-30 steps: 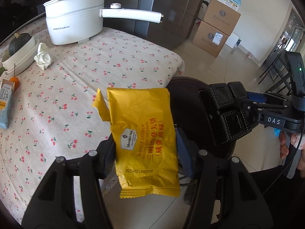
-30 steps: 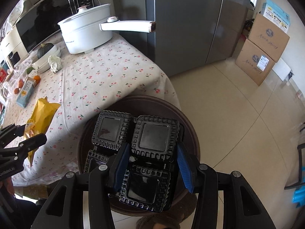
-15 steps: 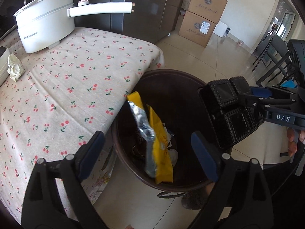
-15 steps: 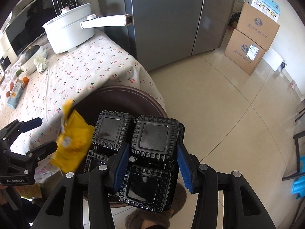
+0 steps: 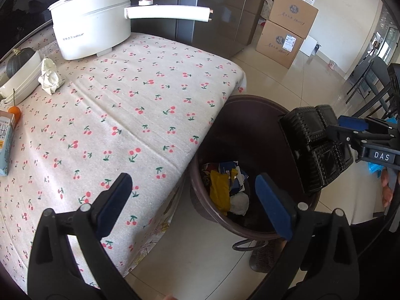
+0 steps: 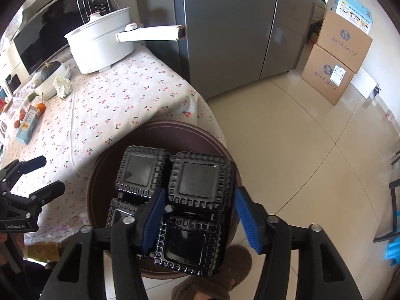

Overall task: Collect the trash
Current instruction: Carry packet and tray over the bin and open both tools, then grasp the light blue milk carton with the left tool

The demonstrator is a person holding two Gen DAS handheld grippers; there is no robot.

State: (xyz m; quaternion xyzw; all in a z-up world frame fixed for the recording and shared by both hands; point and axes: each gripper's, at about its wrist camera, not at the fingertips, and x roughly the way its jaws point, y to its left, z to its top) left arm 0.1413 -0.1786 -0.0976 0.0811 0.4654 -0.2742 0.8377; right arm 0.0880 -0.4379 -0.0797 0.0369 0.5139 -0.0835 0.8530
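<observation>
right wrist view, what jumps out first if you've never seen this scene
The black plastic tray fills the middle, between the blue fingers of the right gripper just as they open, above the brown trash bin. Behind, a white pot stands on the cherry-print tablecloth.

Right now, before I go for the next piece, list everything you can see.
trash bin: one, dark brown, beside table corner
yellow wrapper: one, yellow, inside the bin
black tray: one, black, above the bin
tissue: one, white, crumpled on table
pot: one, white, far end of table
carton: one, blue-white, table's left edge
squash: one, dark green, in white dish
cardboard boxes: two, brown, stacked, far right
left gripper: one, black, jaws just opened wide, empty
right gripper: one, black, jaws just opening, tray between them
</observation>
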